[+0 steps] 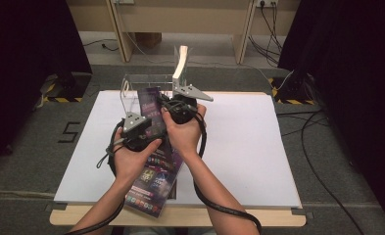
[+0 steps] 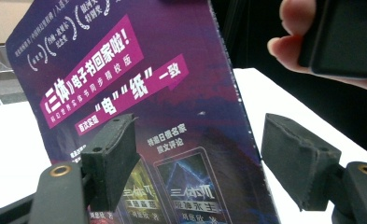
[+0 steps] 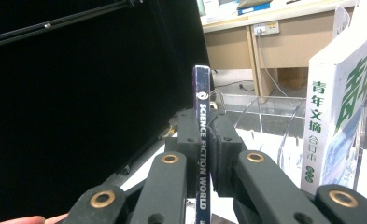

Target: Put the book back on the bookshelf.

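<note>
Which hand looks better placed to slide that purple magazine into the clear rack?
Probably the right: its gripper already clamps the magazine by its spine, near the rack. The left gripper is open.

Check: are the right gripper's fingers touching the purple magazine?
Touching. The right gripper view shows the right gripper with both fingers pressed flat against the purple magazine at its spine, no gap on either side.

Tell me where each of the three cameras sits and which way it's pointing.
High view: above the person's side, looking forward and down on the table; both forearms show.
Left gripper view: on the left gripper, facing the purple magazine cover, jaws open either side; fingers of the other hand show.
Right gripper view: on the right gripper, jaws shut on the magazine's spine; white book beyond.
Shared: the magazine.
</note>
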